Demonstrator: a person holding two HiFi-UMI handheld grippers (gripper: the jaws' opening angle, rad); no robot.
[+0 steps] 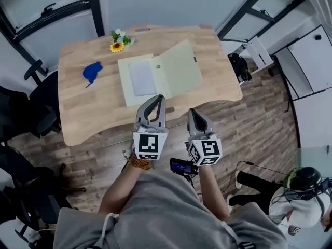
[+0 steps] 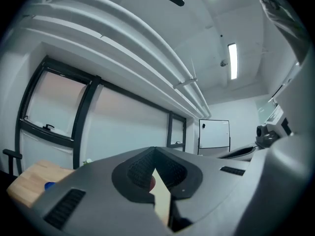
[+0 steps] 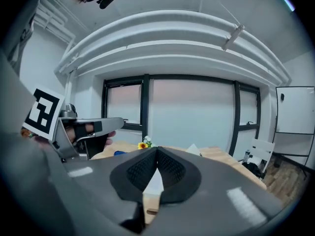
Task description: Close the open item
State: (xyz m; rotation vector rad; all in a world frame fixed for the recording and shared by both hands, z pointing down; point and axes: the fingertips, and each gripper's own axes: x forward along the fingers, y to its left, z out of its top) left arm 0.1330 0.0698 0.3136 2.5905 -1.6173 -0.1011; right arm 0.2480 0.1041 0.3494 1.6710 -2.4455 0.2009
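Your left claw [image 1: 156, 99] is fully shut with nothing in it; in the left gripper view its ribbed pads meet at a point and only a pale sliver of background shows below them. Your right claw [image 1: 191, 111] is the same, jaws pressed together and empty. Both hang side by side at the near edge of the surface [image 1: 83, 105], just short of the folder [image 1: 161, 74], the left one nearer its spine and the right one below its right-hand cover [image 1: 180, 68]. The folder lies spread open in the middle of the wood, with a pale sheet [image 1: 141, 78] resting on its left half. Beyond the folder's far left corner stand the flowers [image 1: 119, 40], and to its left sits a blue thing [image 1: 92, 72]. Closing has not begun. The main risk, I judge, is that shut jaws cannot pinch the cover, so a nudge from closed tips may shove the whole folder away from you toward the flowers instead of lifting the flap. A push that comes in too low could also catch the sheet and crease it or drag it out, so the cover would fold down on a crooked page.
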